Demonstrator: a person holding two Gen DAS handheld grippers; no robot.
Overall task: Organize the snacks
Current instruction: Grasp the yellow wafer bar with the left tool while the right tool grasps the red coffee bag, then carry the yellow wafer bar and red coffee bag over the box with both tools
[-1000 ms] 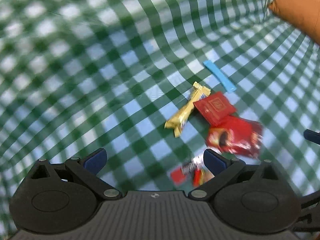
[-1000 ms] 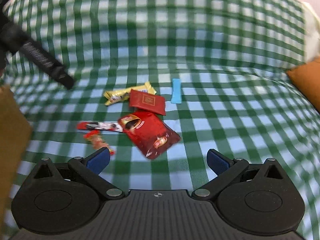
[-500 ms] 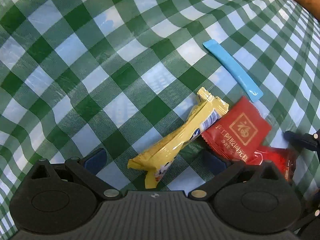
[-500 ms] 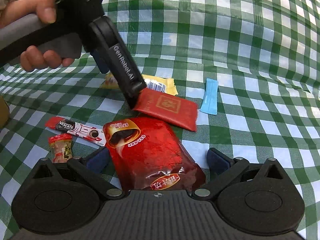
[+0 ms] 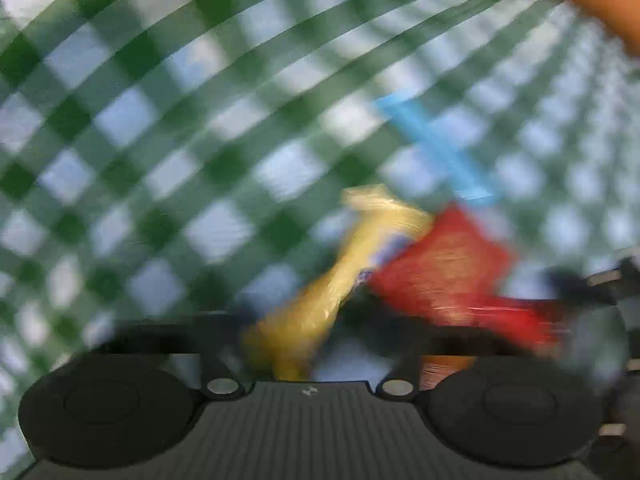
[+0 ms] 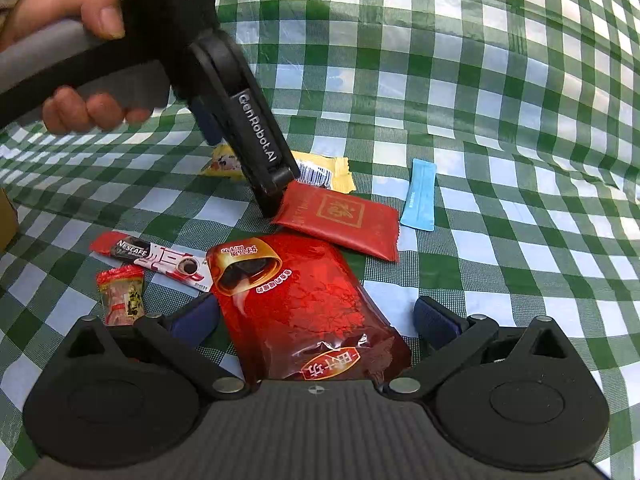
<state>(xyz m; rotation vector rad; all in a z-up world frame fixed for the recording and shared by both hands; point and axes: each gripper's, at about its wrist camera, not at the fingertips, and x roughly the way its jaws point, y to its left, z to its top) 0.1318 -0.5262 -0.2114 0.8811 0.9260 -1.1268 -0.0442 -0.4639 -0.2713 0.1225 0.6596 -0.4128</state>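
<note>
A scatter of snacks is laid out on a green-and-white checked tablecloth [image 6: 500,80], and the places below are given from the large red pouch [image 6: 304,300] at the middle of the right wrist view. This pouch is lain flat between the widely spread fingers of the right gripper [image 6: 316,316], whose jaws are open, with the blue pads set either side of it and no pressing on it shown. Just beyond the pouch a small red sachet [image 6: 344,220] is seen, its near edge touching or slightly overlapping the pouch's far end. Beyond that sachet a yellow bar wrapper [image 6: 320,170] is found, and the left gripper [image 6: 256,176], held in a hand [image 6: 80,60], is brought down onto it; its jaws have just been closing around this wrapper and are now clamped on it, although the left wrist view is heavily blurred. To the far right of the pouch a light blue stick sachet [image 6: 420,196] is placed apart. To the left of the pouch a Nescafé stick [image 6: 156,260] is laid, nearly touching it, and nearer the camera a small wrapped candy [image 6: 120,296] is set.
</note>
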